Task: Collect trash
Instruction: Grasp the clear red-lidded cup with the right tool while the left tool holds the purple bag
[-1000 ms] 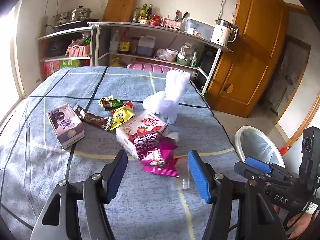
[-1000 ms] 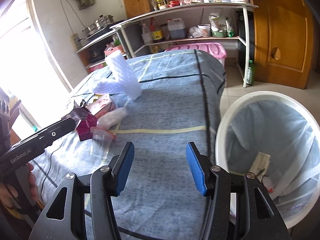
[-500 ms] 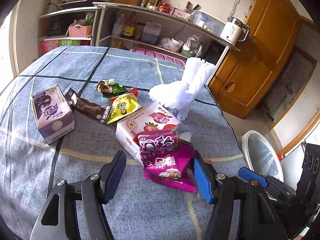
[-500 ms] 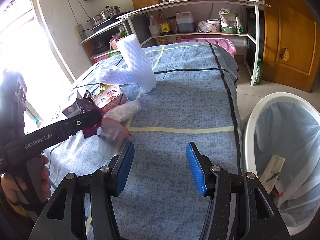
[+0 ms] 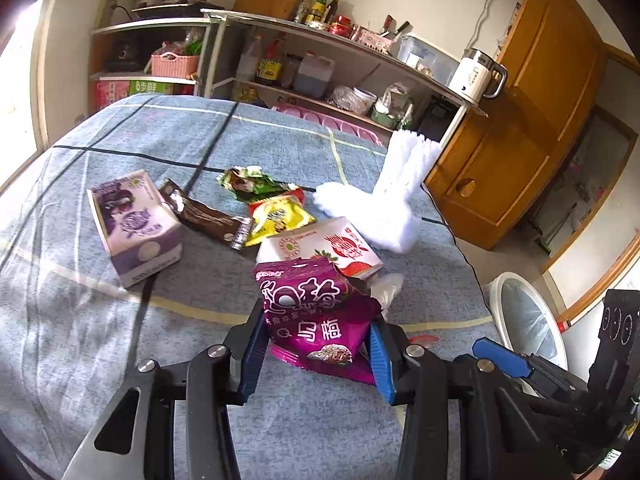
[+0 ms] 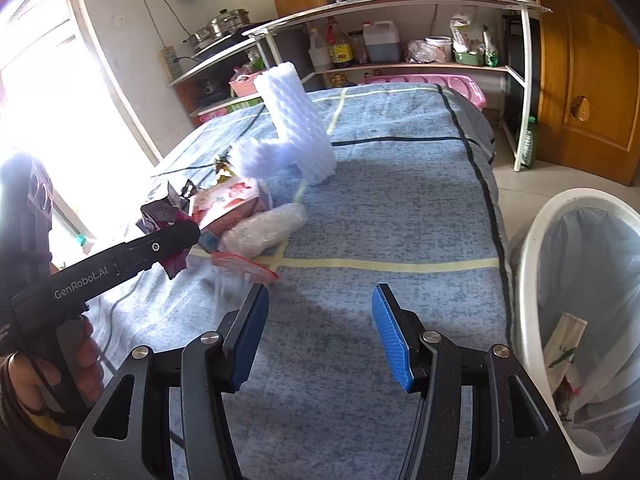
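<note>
The strawberry carton [image 5: 320, 246] is partly hidden behind the purple snack bag [image 5: 316, 312]; the bin [image 6: 580, 320] is cut off by the frame edge.

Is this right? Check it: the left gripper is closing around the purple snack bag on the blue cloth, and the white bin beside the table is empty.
Not quite. The white bin is not empty: the right wrist view shows wrappers already lying in its liner. The rest holds: the left gripper is closing around the purple snack bag on the blue cloth.

right gripper [image 6: 318, 334] open over blanket [image 6: 400, 208], maybe foam [image 6: 298, 128], bin [image 6: 580, 300] w/ liner
</note>
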